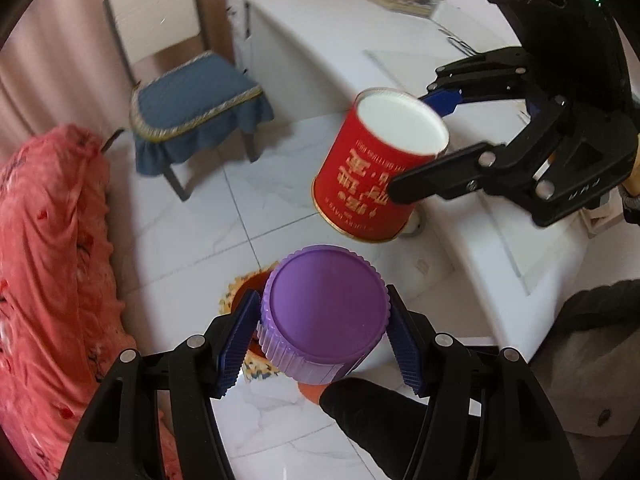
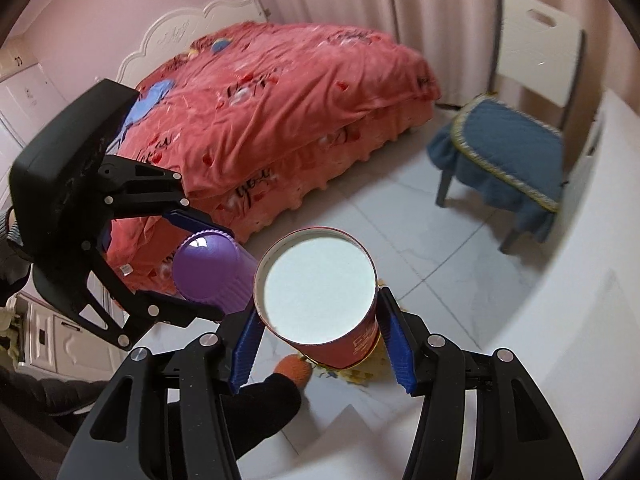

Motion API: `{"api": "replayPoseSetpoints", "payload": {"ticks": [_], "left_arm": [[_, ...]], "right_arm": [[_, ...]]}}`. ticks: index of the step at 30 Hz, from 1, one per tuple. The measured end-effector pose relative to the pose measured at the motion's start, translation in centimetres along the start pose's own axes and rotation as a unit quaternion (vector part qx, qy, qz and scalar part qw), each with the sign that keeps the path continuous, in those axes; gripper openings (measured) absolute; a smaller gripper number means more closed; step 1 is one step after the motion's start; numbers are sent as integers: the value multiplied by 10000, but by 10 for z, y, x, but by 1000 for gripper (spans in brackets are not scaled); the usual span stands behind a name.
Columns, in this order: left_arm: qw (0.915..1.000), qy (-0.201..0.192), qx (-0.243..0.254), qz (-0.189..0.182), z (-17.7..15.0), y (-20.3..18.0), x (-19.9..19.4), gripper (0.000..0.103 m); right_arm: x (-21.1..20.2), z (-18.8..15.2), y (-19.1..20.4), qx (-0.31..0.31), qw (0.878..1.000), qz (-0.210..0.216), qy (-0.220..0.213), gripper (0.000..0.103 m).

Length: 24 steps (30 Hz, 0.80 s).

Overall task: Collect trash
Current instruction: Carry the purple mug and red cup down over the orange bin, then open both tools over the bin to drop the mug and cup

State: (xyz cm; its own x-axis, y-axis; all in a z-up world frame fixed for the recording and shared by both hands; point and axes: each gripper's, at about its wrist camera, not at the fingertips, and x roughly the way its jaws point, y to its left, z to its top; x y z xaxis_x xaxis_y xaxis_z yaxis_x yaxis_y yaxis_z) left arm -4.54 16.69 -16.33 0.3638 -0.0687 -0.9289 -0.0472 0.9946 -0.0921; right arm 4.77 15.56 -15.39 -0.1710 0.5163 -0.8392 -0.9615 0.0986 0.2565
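In the left wrist view my left gripper [image 1: 322, 300] is shut on a purple ribbed jar [image 1: 324, 312], its blue pads pressing both sides. To the upper right, my right gripper [image 1: 416, 148] is shut on a red can [image 1: 372, 184] with a white top. The right wrist view shows the red can [image 2: 316, 292] between the blue pads of my right gripper [image 2: 318, 308]. On the left there, my left gripper [image 2: 220, 274] holds the purple jar [image 2: 212, 268]. Under both objects on the floor is a yellow patterned bin rim [image 1: 240, 292] [image 2: 360, 372], mostly hidden.
A bed with a pink-red cover [image 2: 280, 120] stands on one side, and a chair with a blue cushion [image 1: 192, 100] is beyond. A white desk [image 1: 360, 40] runs along the right. A dark-clothed leg with an orange slipper [image 2: 294, 368] is beside the bin on the white tile floor [image 1: 200, 220].
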Motion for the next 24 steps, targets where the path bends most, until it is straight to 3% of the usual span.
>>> {"api": "replayPoseSetpoints", "payload": {"ticks": [5,11,16,24], "left_arm": [[9996,142,-210,-106,-15,42,30,64],[9983,330,-357,-316,-31,80,77,64],[9964,523,-410,-523,-43,95,113,64],[9947,680,-426,-649,-50,104,128,64]], "right_arm": [[70,16,-2,73,9993,49,365,55],[147,8,-7,351,9960,58,815,55],[196,-3,-20,599,9920,26,1114,56],[249,-12,-30,844,9852,0,1495,61]]}}
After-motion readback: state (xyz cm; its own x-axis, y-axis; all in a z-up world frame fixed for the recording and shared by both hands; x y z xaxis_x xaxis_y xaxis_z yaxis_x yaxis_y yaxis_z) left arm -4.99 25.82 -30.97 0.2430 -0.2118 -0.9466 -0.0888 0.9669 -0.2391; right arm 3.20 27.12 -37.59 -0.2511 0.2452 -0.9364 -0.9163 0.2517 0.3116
